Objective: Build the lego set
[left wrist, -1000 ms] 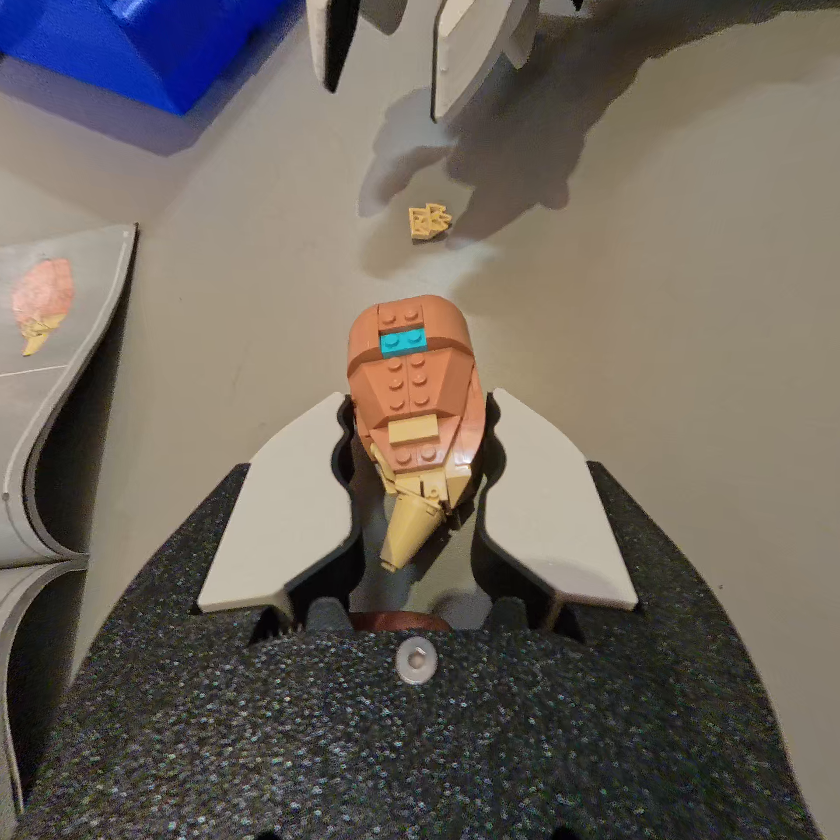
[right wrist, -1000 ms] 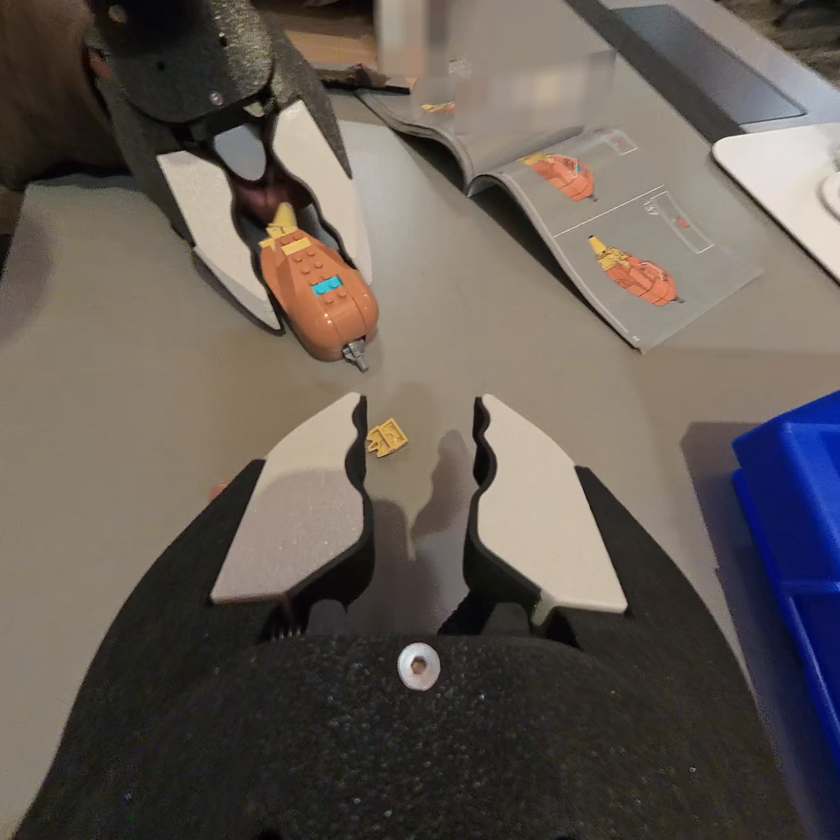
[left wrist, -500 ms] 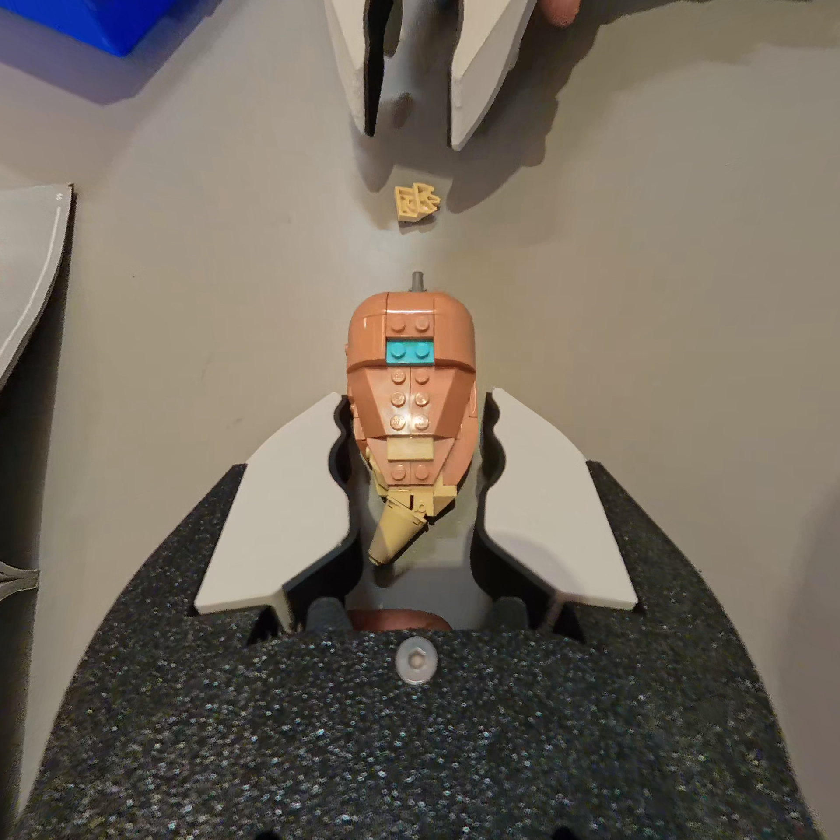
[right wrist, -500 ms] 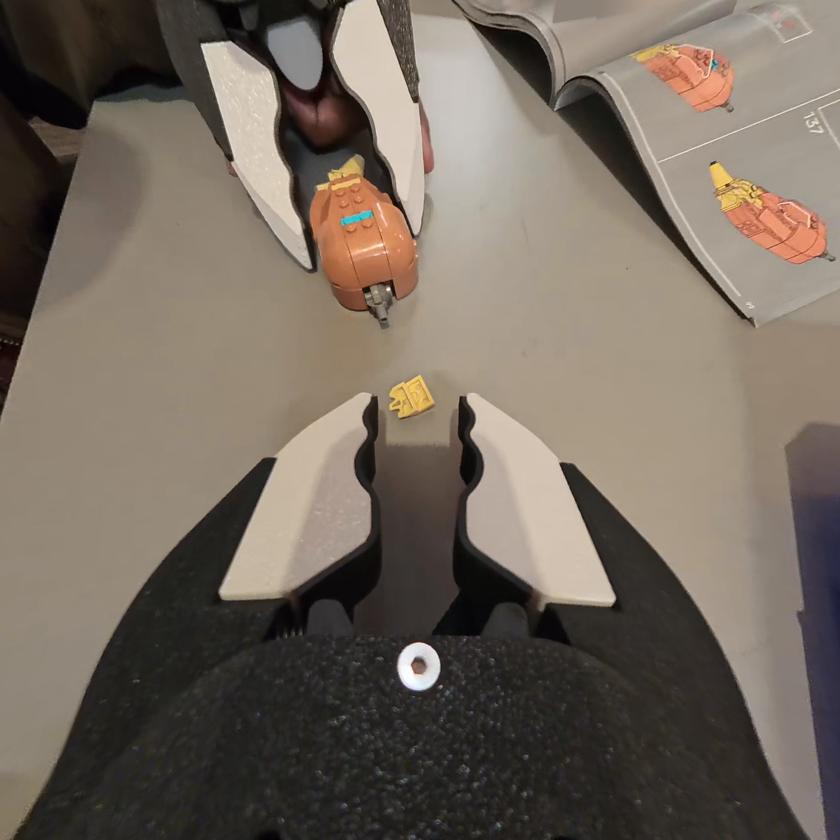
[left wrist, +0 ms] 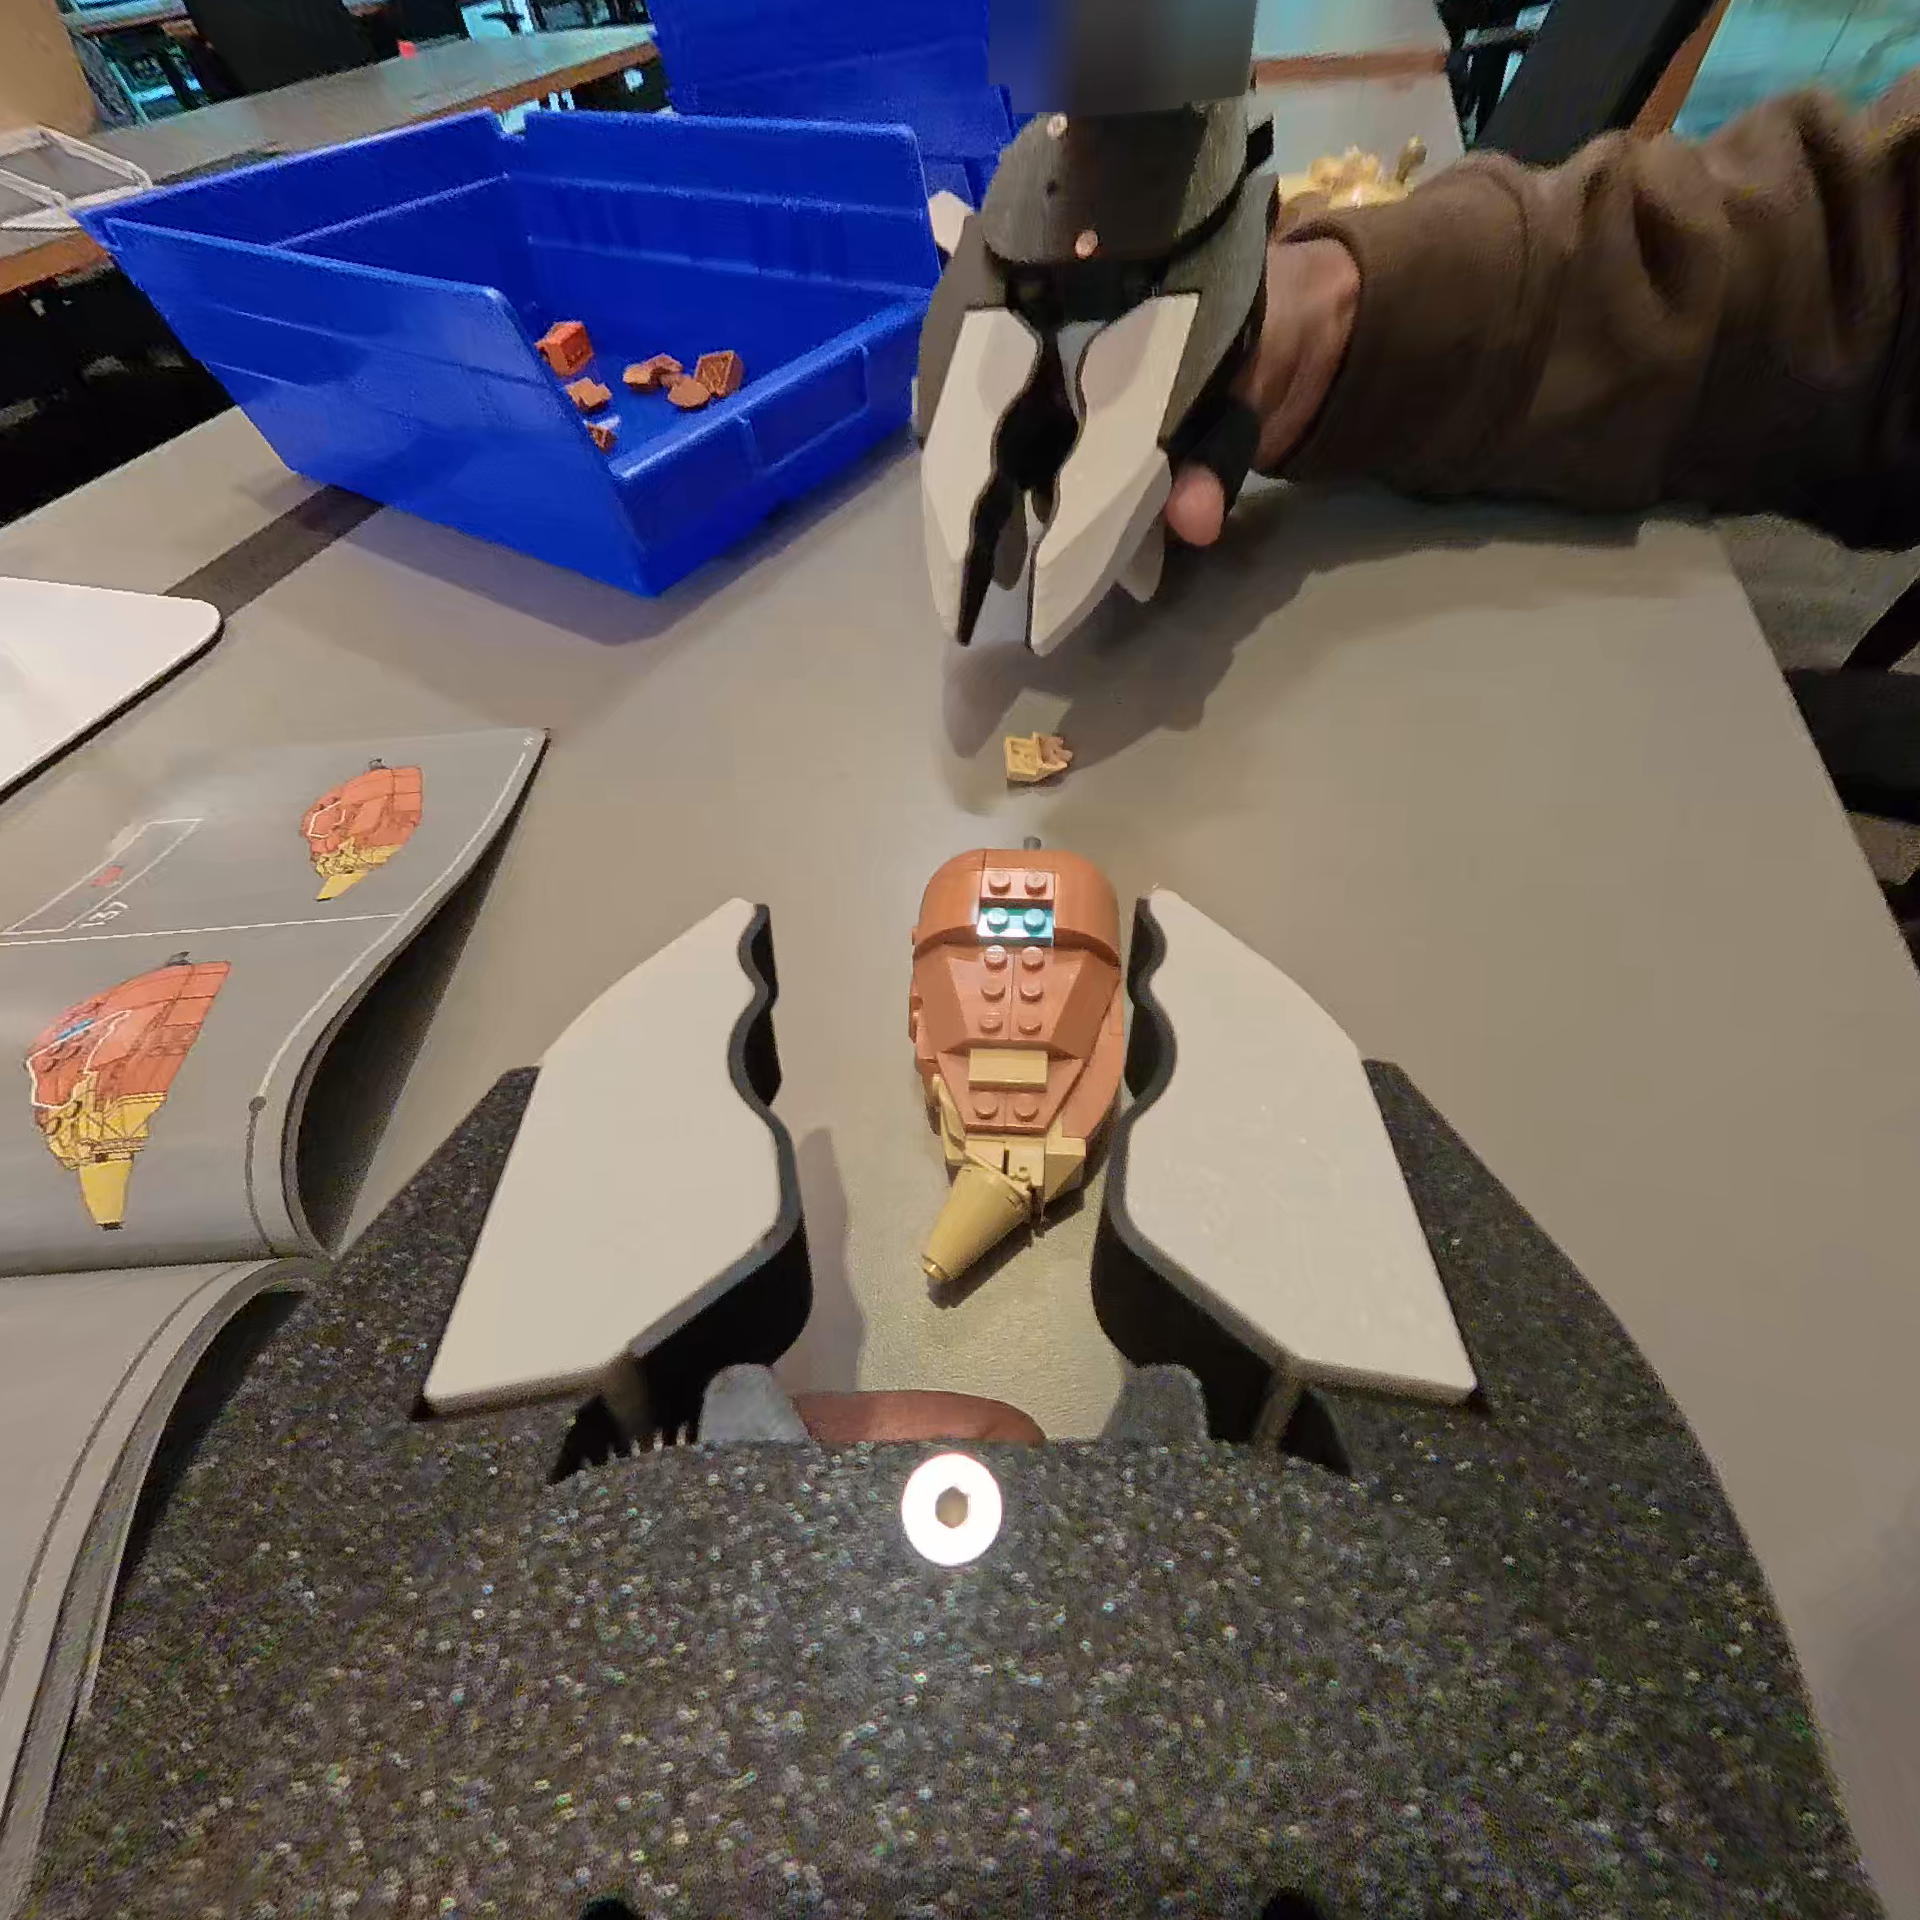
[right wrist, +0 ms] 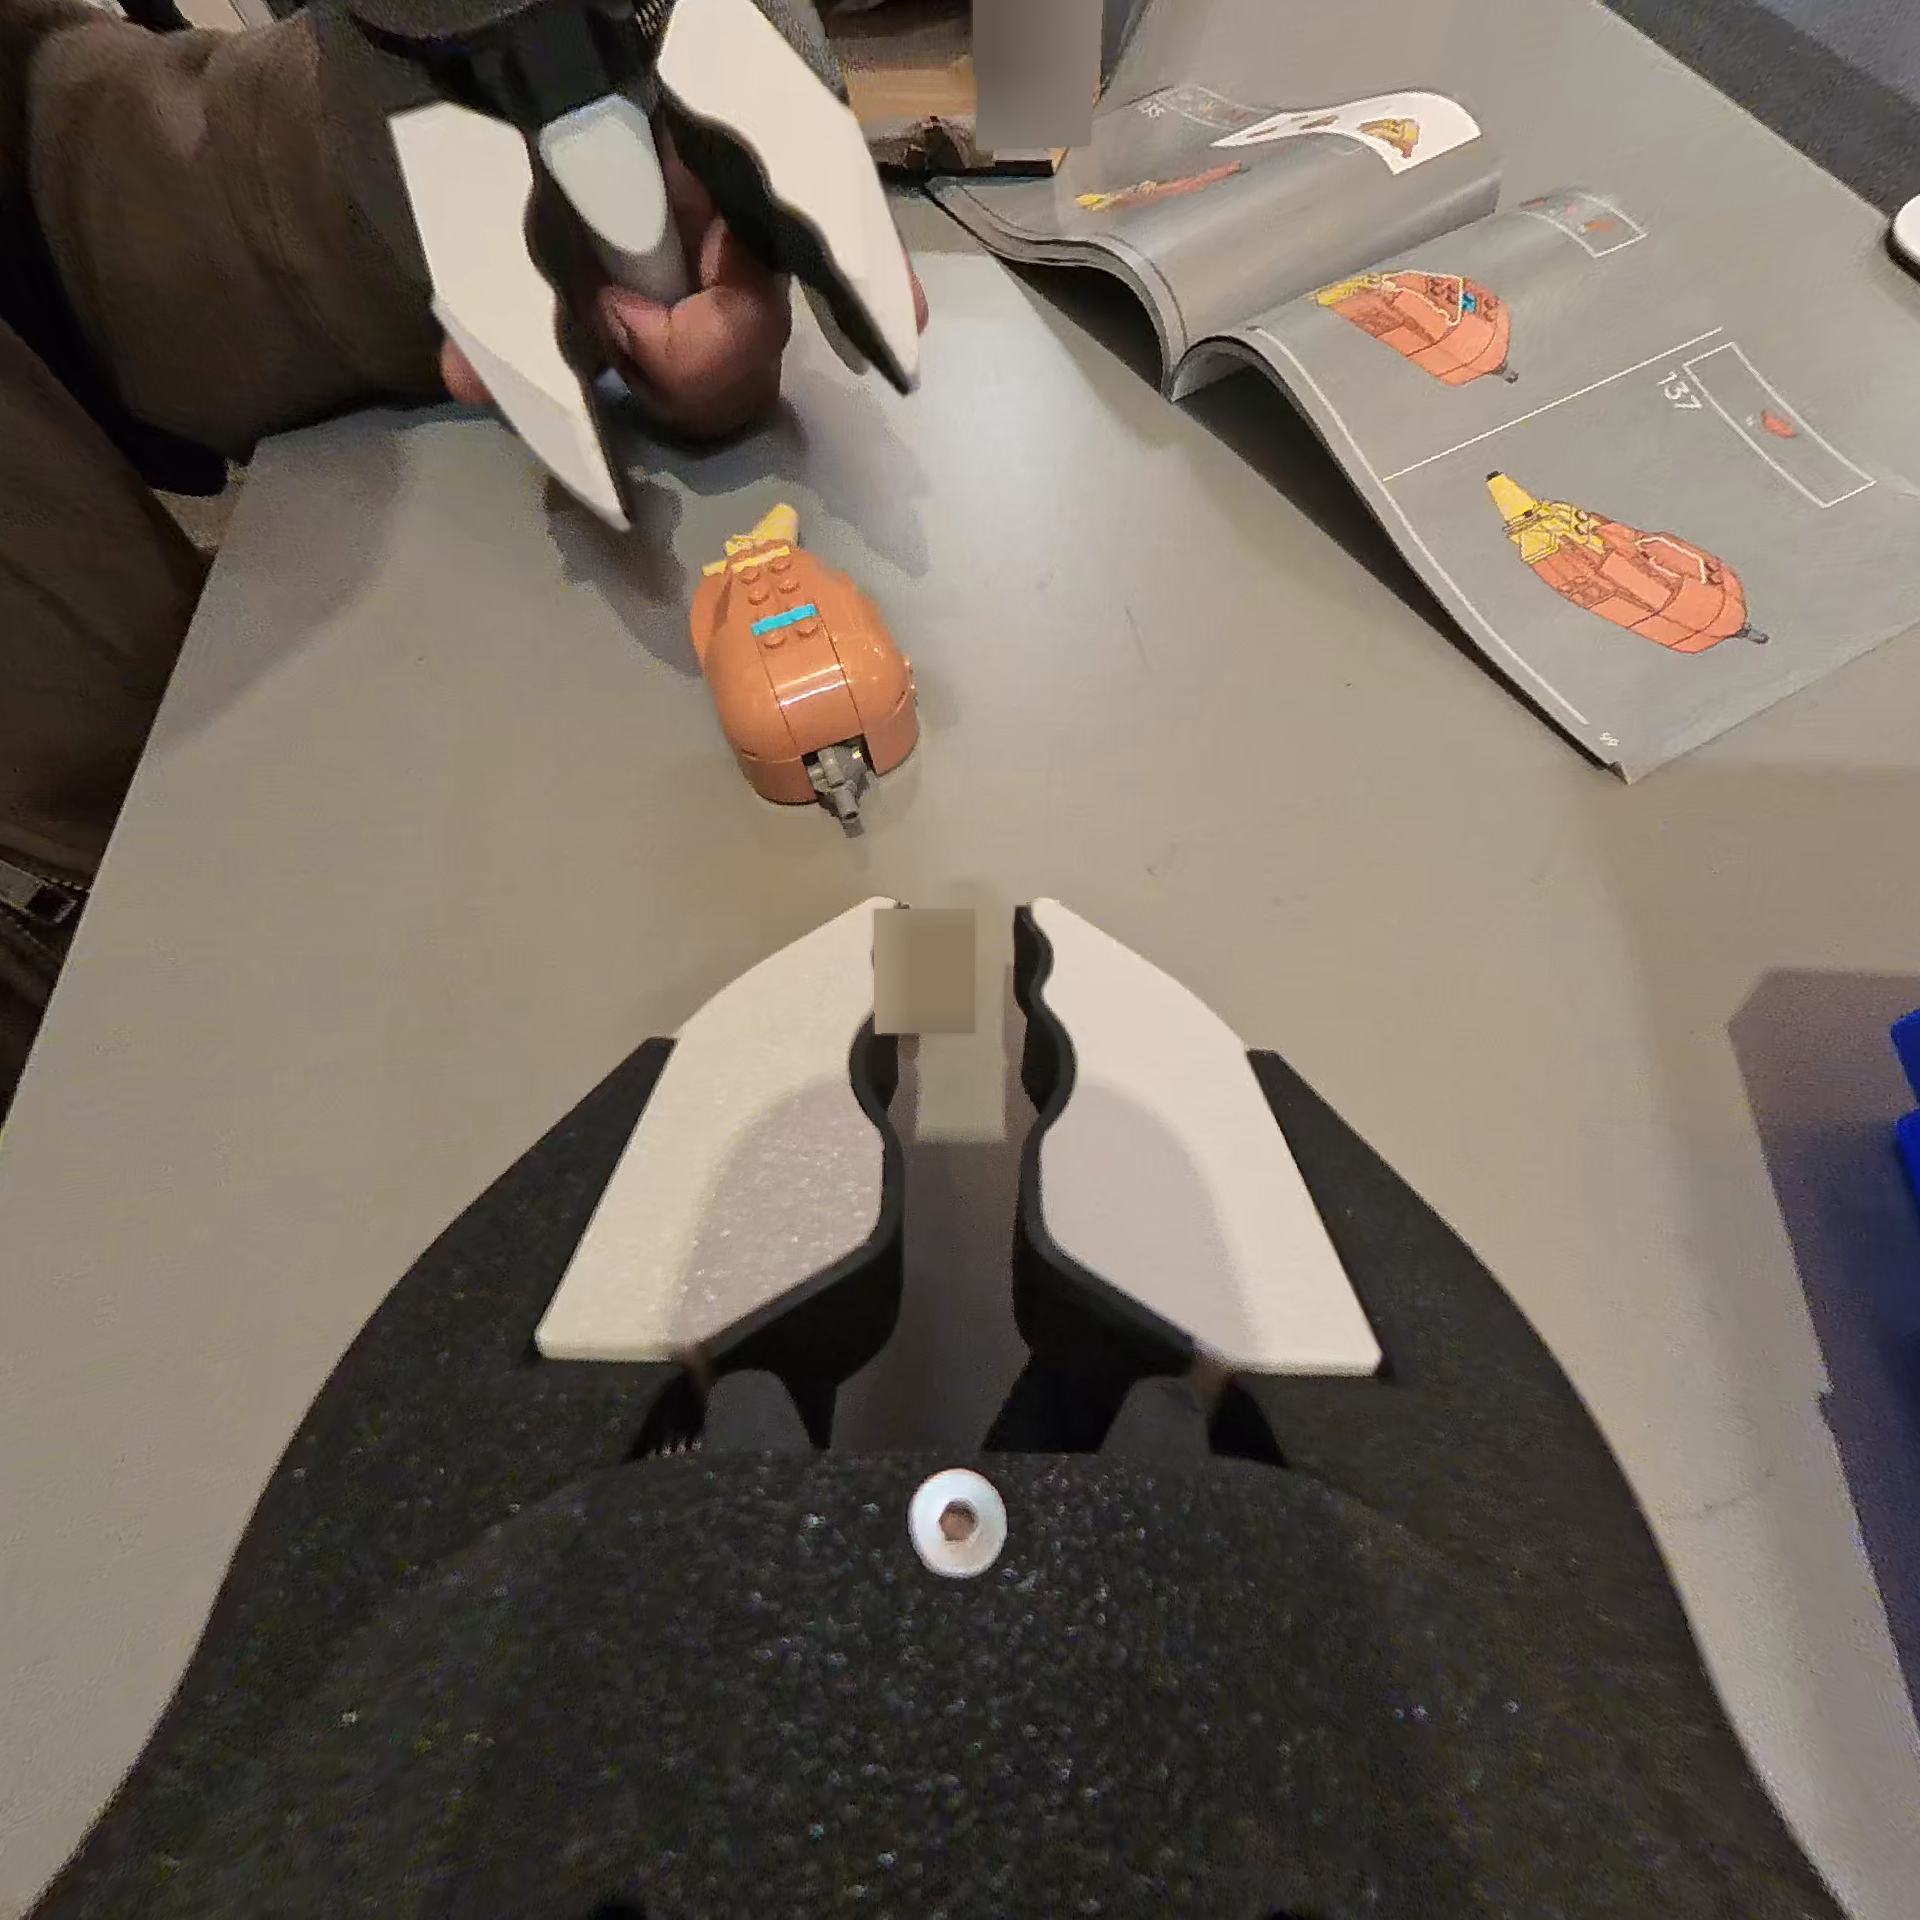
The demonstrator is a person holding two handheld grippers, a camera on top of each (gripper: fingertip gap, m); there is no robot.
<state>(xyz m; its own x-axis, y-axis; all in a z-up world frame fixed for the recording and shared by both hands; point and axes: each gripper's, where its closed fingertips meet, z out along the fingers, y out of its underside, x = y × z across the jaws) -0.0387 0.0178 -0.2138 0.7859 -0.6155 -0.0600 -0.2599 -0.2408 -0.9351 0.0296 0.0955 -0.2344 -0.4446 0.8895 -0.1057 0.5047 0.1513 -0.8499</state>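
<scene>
The brown Lego model [left wrist: 1013,1018], with a teal plate on top and a tan cone tip, lies on the grey table [left wrist: 1455,831]. It sits between the wide-open fingers of my left gripper [left wrist: 951,914], close to the right finger and not clamped. In the right wrist view the model [right wrist: 800,675] lies free below the raised left gripper [right wrist: 758,452]. A small tan piece [left wrist: 1036,756] lies on the table just under the tips of my right gripper [left wrist: 997,634]. My right gripper [right wrist: 956,914] is open only a narrow gap; a blurred patch hides the piece there.
A blue bin [left wrist: 499,343] with several reddish-brown pieces stands at the back left. The open instruction booklet [left wrist: 208,987] lies at the left, also seen in the right wrist view [right wrist: 1558,468]. A brown-sleeved arm [left wrist: 1610,312] holds the right gripper. The table edge [left wrist: 1787,727] runs along the right. The grippers' ends are close to 12 cm from one another.
My left gripper opened wide, let go of the model and lifted back. My right gripper narrowed its jaws and came closer to the tan piece.
</scene>
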